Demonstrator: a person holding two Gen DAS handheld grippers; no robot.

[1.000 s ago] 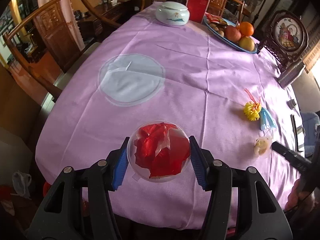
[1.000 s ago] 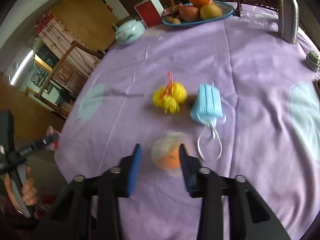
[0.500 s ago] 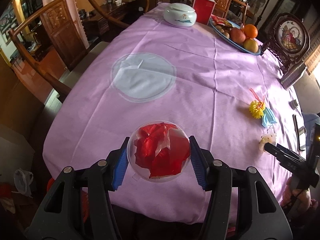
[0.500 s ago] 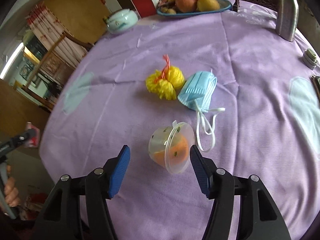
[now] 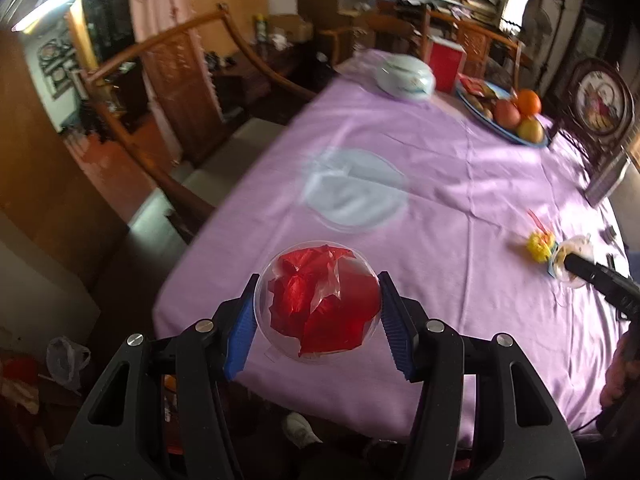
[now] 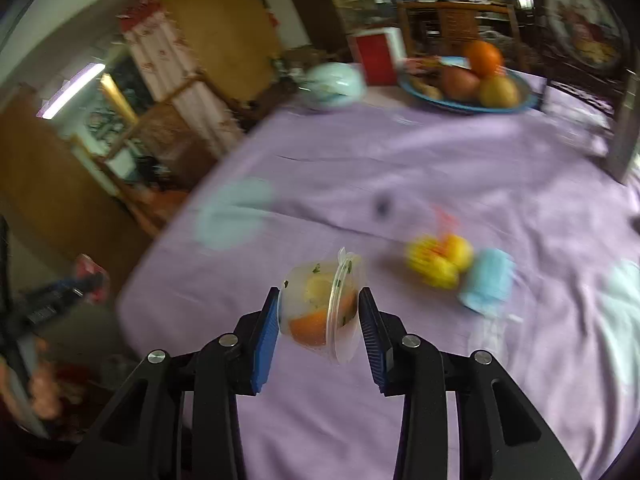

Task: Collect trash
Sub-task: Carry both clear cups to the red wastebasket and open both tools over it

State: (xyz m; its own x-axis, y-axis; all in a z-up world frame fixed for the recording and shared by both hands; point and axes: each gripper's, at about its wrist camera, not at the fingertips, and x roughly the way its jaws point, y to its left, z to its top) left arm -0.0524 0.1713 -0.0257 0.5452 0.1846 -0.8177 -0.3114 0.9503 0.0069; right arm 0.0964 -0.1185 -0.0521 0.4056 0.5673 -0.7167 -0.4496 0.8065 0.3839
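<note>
My left gripper (image 5: 318, 322) is shut on a clear plastic bowl of crumpled red wrapping (image 5: 320, 304) and holds it above the near edge of the purple table (image 5: 460, 208). My right gripper (image 6: 319, 314) is shut on a small clear lidded cup with orange food scraps (image 6: 320, 306), lifted off the cloth. That cup also shows in the left wrist view (image 5: 570, 258). A yellow mesh ball (image 6: 438, 258) and a blue face mask (image 6: 488, 282) lie on the cloth to its right.
A fruit plate (image 5: 506, 114), a white lidded dish (image 5: 404, 78) and a red box (image 5: 446, 66) stand at the far end. A metal flask (image 5: 608, 178) stands at the right edge. Wooden chairs (image 5: 168, 92) flank the left side. A plastic bag (image 5: 66, 360) lies on the floor.
My right gripper has closed on the lidded cup and lifted it off the cloth. My left gripper has pulled back and up with the red-filled bowl still held.
</note>
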